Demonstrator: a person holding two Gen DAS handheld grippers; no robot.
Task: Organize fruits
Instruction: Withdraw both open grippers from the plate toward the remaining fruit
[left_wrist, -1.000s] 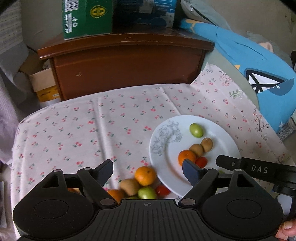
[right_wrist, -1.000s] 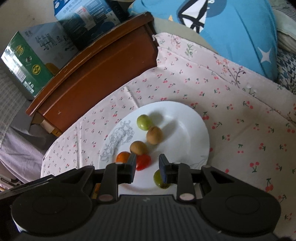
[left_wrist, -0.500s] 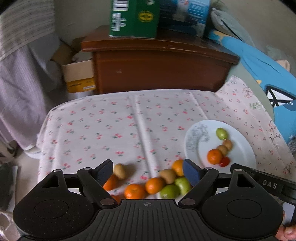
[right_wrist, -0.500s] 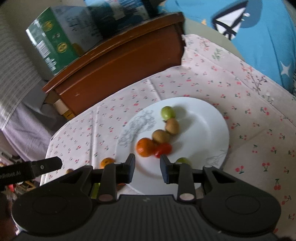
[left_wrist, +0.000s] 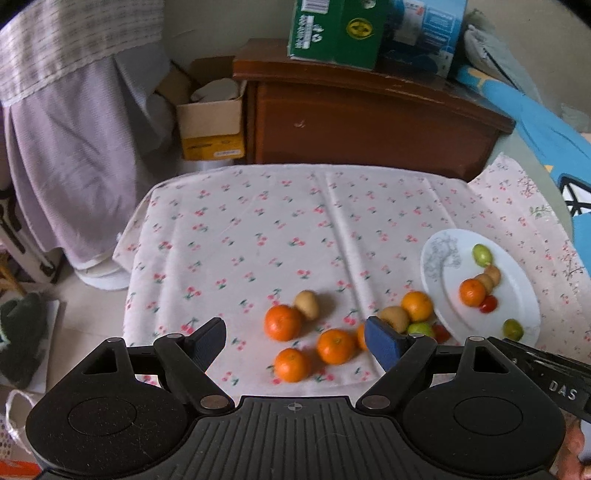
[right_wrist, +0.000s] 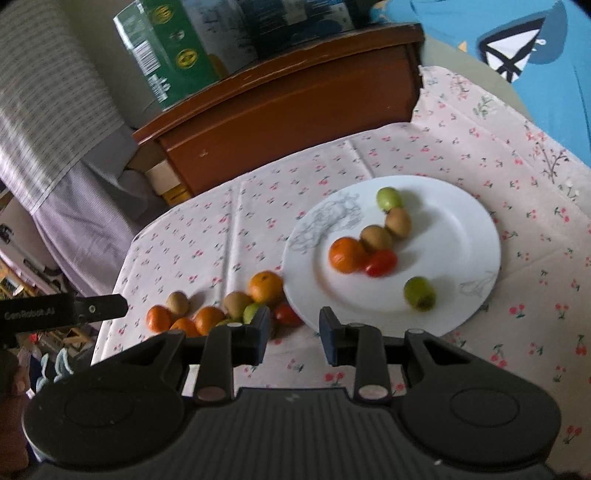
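Right wrist view has the white plate front and centre on the cherry-print tablecloth, and it is part filled: a tangerine, a cherry tomato, two kiwis in a line above them, one green fruit at the top of that line and another green fruit alone near the plate's near rim. So, by my reckoning, about half done. Off the plate's left edge a loose cluster waits on the cloth. The right gripper hangs over the plate's near rim, jaws narrow but parted, nothing between them.

Left wrist view counts that cluster better: four tangerines clear, including one beside a kiwi, plus more fruit half hidden behind a pad. The left gripper stands spread wide above them, empty. Only this view shows the cardboard box on the floor beyond the table's far edge.
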